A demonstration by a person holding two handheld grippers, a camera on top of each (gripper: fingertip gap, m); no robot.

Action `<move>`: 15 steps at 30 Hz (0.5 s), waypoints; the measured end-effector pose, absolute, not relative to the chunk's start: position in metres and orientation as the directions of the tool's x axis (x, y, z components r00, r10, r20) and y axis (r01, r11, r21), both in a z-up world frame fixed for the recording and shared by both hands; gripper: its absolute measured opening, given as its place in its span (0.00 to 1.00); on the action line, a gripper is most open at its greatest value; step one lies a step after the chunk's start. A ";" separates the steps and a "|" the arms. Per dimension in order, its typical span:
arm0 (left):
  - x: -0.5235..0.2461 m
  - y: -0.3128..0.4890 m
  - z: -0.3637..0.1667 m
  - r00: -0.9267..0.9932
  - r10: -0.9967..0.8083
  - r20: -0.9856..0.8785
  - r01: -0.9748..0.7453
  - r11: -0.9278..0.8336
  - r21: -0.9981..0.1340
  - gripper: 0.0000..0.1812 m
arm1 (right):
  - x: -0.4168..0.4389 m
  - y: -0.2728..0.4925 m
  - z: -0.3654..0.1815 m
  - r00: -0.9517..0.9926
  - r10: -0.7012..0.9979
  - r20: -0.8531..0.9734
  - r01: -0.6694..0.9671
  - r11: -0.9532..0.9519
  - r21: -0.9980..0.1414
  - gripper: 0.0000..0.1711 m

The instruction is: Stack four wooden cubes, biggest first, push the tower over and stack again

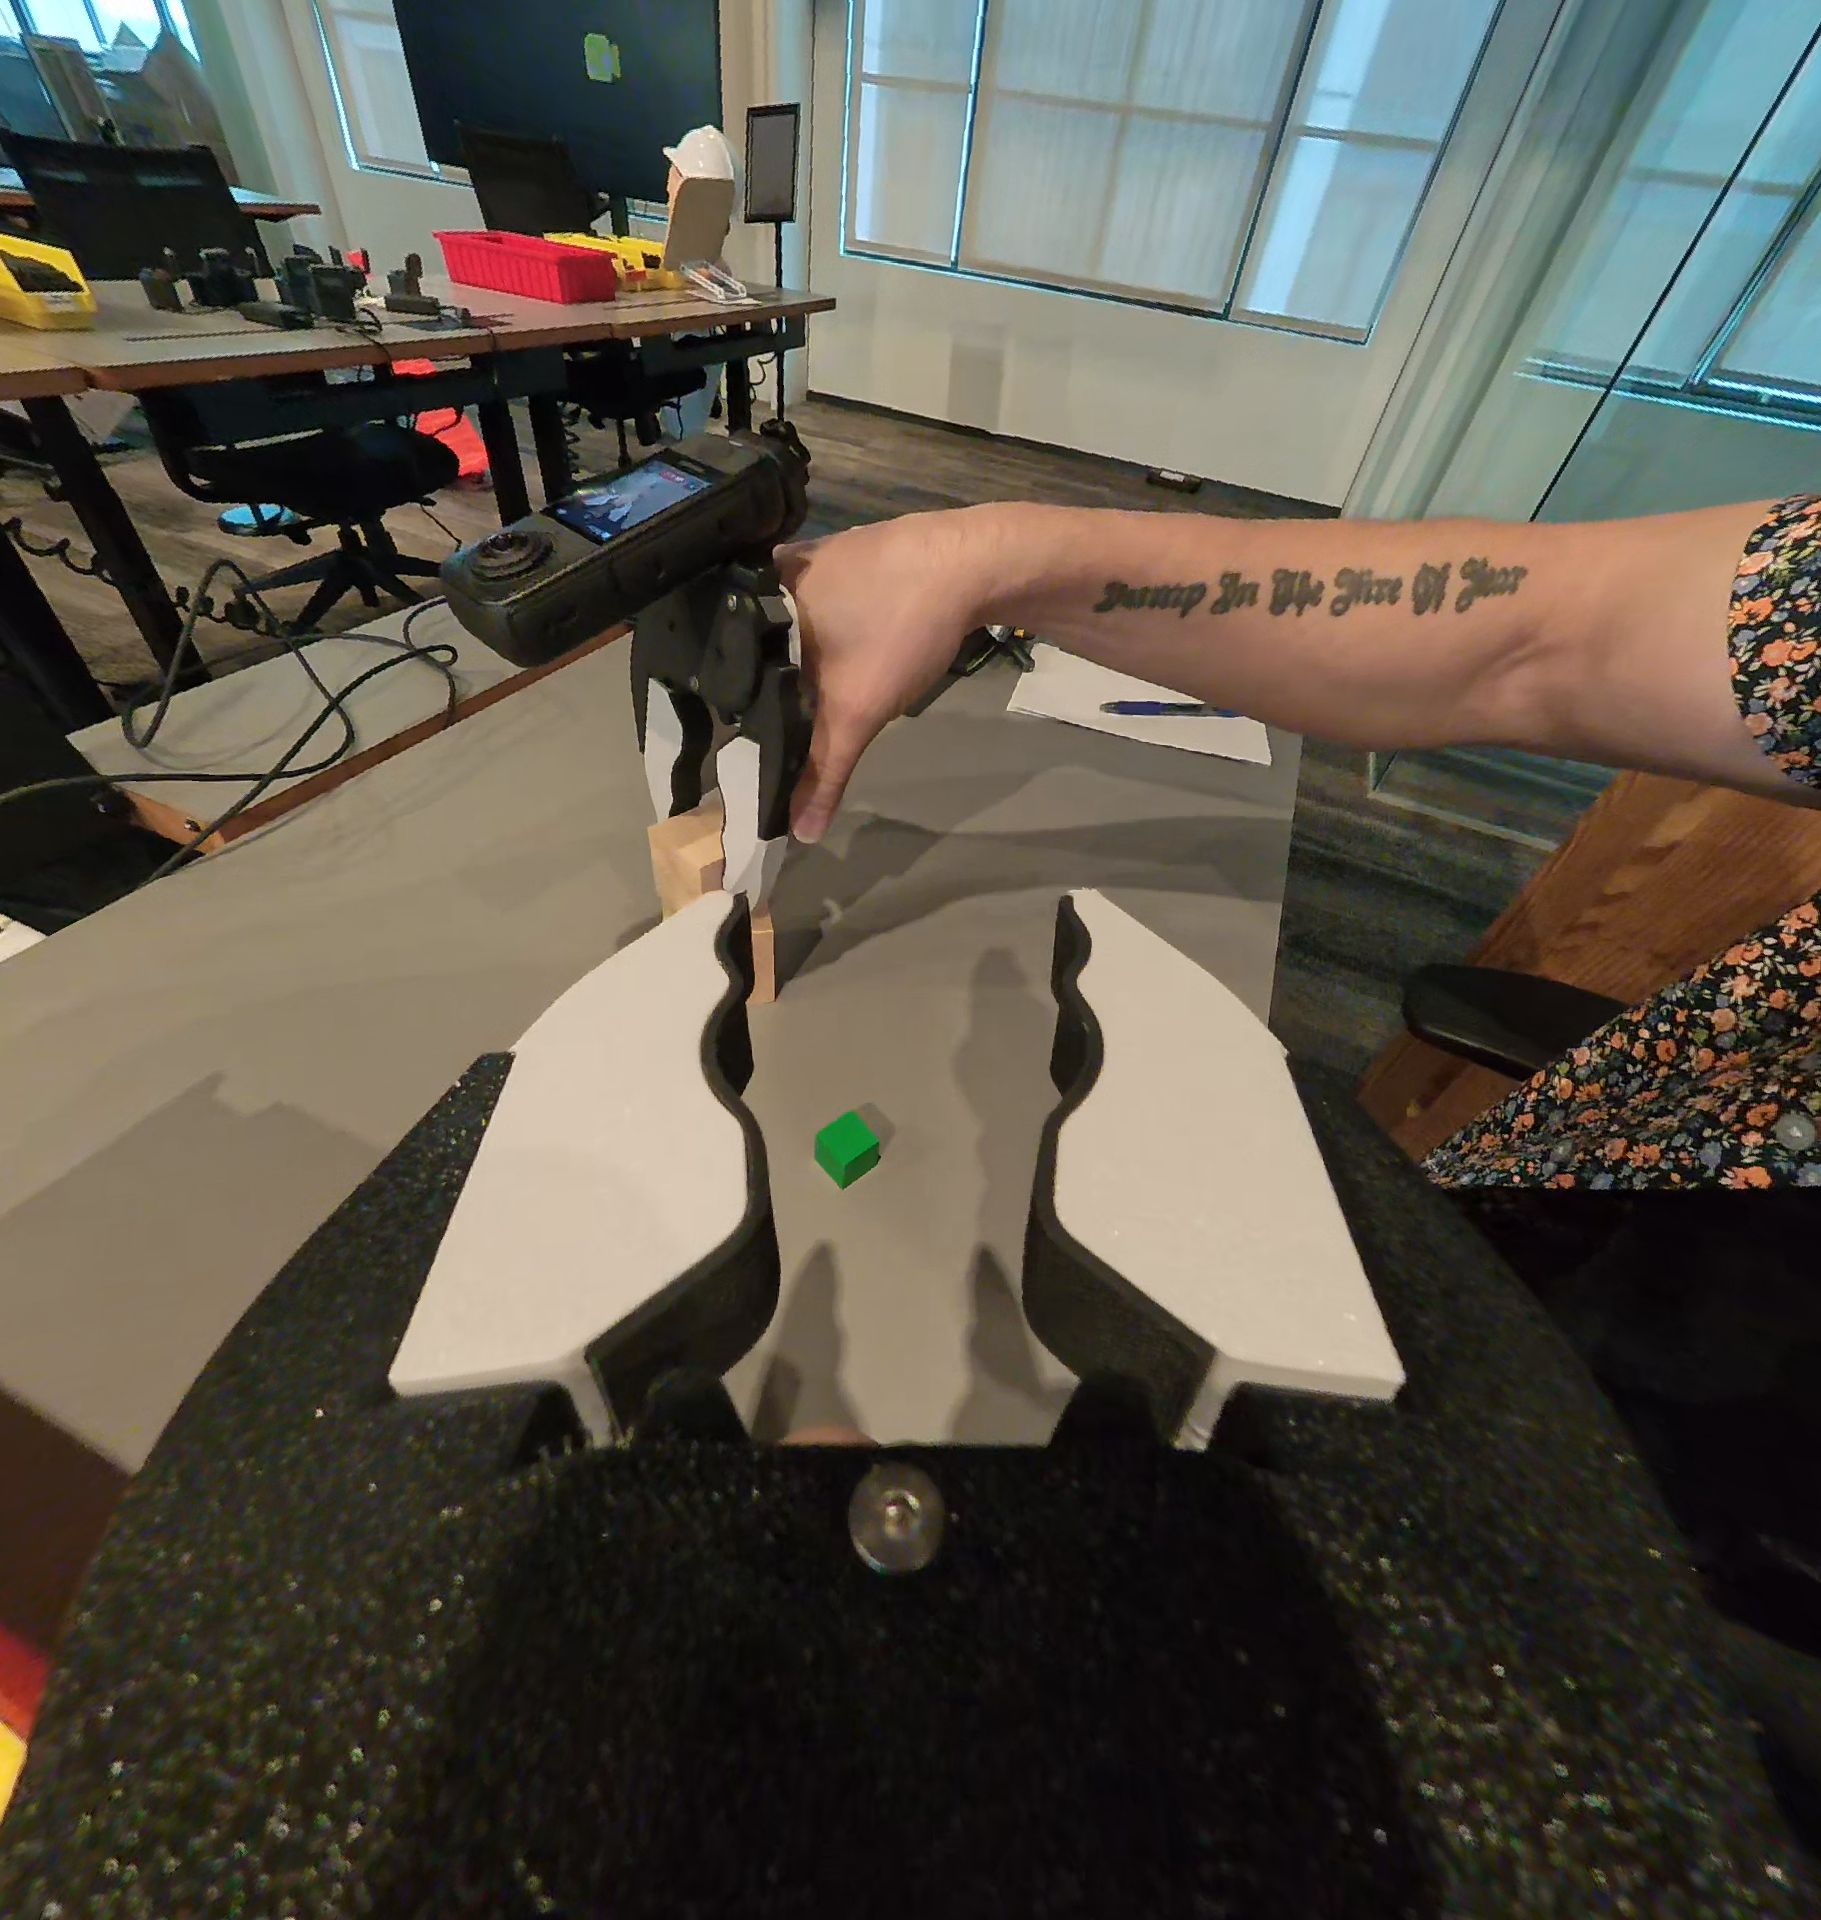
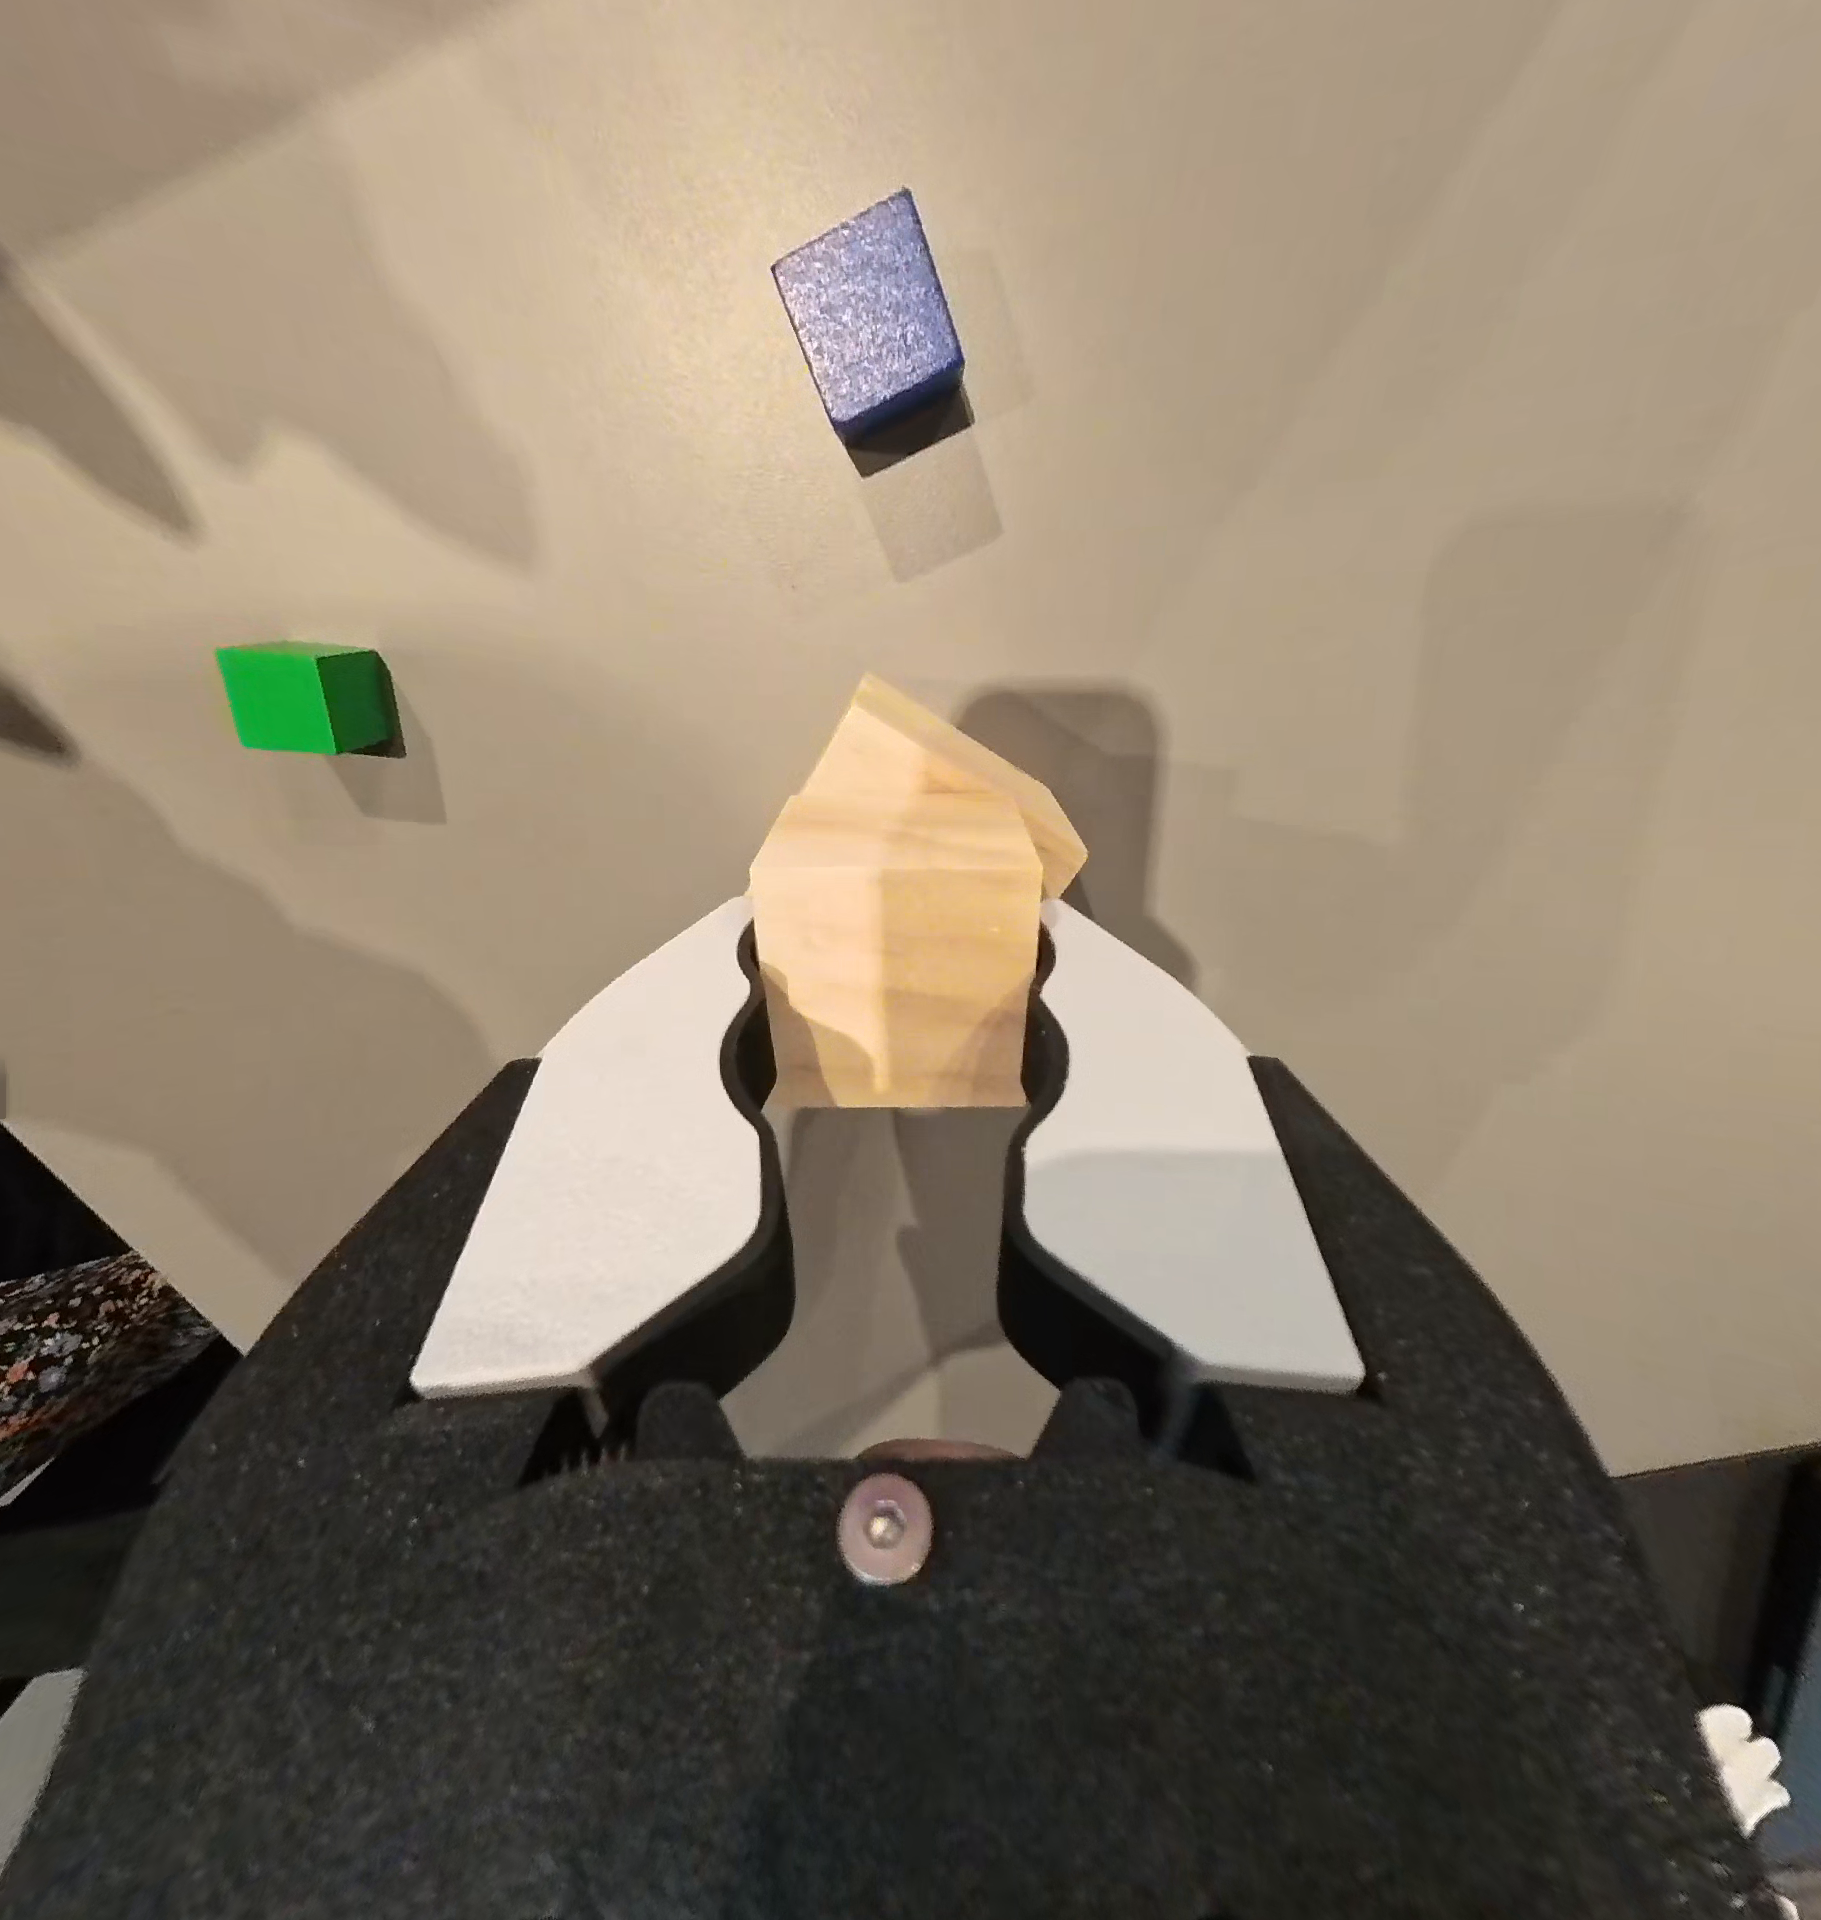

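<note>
My right gripper (image 2: 895,920) points down at the grey table (image 2: 1405,520) and is shut on a plain wooden block (image 2: 890,977). A second wooden block (image 2: 947,769) lies right under it, turned at an angle; I cannot tell if they touch. A green cube (image 2: 308,696) lies to the left and a blue cube (image 2: 870,307) farther ahead. My left gripper (image 1: 901,914) is open and empty, low over the table, with the green cube (image 1: 846,1146) on the table between its fingers. Ahead of it a hand holds the right gripper (image 1: 724,831) over the wooden blocks (image 1: 688,862).
A sheet of paper with a blue pen (image 1: 1166,710) lies at the table's far right. Black cables (image 1: 293,717) run over the far left edge. A person's forearm (image 1: 1301,634) reaches across from the right. Desks with red and yellow bins (image 1: 521,265) stand behind. My right fingertips sit around 25 cm from my left ones.
</note>
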State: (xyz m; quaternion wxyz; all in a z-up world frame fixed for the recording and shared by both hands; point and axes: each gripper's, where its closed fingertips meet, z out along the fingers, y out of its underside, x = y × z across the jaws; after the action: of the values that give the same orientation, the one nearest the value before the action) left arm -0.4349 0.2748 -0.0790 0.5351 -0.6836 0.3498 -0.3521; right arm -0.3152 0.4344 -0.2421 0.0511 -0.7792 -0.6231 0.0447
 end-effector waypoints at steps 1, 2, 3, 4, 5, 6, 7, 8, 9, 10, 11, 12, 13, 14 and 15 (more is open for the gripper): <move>-0.435 0.275 -0.079 0.507 -0.855 0.107 -0.102 -0.183 -0.978 0.30 | -0.316 0.435 -0.242 0.221 0.975 -0.006 0.966 -0.219 -0.139 0.26; -0.435 0.275 -0.079 0.507 -0.855 0.107 -0.102 -0.183 -0.978 0.30 | -0.316 0.435 -0.242 0.223 0.975 -0.009 0.965 -0.222 -0.143 0.26; -0.435 0.275 -0.079 0.506 -0.856 0.107 -0.103 -0.183 -0.978 0.30 | -0.316 0.434 -0.242 0.224 0.974 -0.013 0.964 -0.224 -0.142 0.26; -0.434 0.275 -0.080 0.506 -0.856 0.107 -0.104 -0.184 -0.977 0.30 | -0.315 0.434 -0.243 0.224 0.974 -0.018 0.965 -0.224 -0.136 0.26; -0.434 0.275 -0.080 0.505 -0.857 0.108 -0.105 -0.185 -0.977 0.30 | -0.314 0.433 -0.244 0.221 0.975 -0.021 0.967 -0.221 -0.128 0.26; -0.434 0.275 -0.080 0.504 -0.857 0.109 -0.105 -0.186 -0.977 0.30 | -0.314 0.432 -0.245 0.216 0.976 -0.023 0.968 -0.218 -0.127 0.26; -0.434 0.275 -0.081 0.504 -0.857 0.110 -0.105 -0.187 -0.977 0.30 | -0.314 0.432 -0.245 0.214 0.977 -0.024 0.968 -0.215 -0.127 0.26; -0.434 0.275 -0.081 0.503 -0.857 0.110 -0.106 -0.187 -0.977 0.30 | -0.314 0.432 -0.245 0.214 0.976 -0.023 0.968 -0.215 -0.128 0.26; -0.434 0.275 -0.081 0.503 -0.857 0.110 -0.107 -0.188 -0.976 0.30 | -0.314 0.432 -0.245 0.214 0.977 -0.023 0.968 -0.215 -0.127 0.26; -0.434 0.275 -0.081 0.503 -0.857 0.110 -0.107 -0.188 -0.976 0.30 | -0.314 0.432 -0.245 0.212 0.977 -0.025 0.969 -0.213 -0.126 0.26; -0.434 0.274 -0.081 0.503 -0.857 0.110 -0.107 -0.188 -0.976 0.30 | -0.314 0.431 -0.245 0.210 0.977 -0.026 0.969 -0.211 -0.125 0.26; -0.434 0.274 -0.081 0.503 -0.857 0.109 -0.108 -0.188 -0.976 0.30 | -0.314 0.431 -0.245 0.207 0.978 -0.025 0.970 -0.209 -0.124 0.26; -0.434 0.274 -0.080 0.504 -0.857 0.108 -0.108 -0.187 -0.976 0.30 | -0.314 0.431 -0.245 0.204 0.979 -0.025 0.971 -0.206 -0.125 0.26; -0.434 0.274 -0.080 0.504 -0.857 0.108 -0.108 -0.187 -0.976 0.30 | -0.315 0.431 -0.245 0.202 0.979 -0.027 0.971 -0.204 -0.128 0.27; -0.434 0.274 -0.080 0.503 -0.857 0.108 -0.108 -0.187 -0.976 0.30 | -0.315 0.431 -0.244 0.202 0.979 -0.024 0.970 -0.203 -0.133 0.28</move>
State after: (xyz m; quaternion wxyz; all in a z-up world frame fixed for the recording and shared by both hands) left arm -0.4341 0.2735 -0.0798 0.5315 -0.6850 0.3523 -0.3524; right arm -0.3152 0.4314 -0.2442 0.0439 -0.7739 -0.6297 0.0514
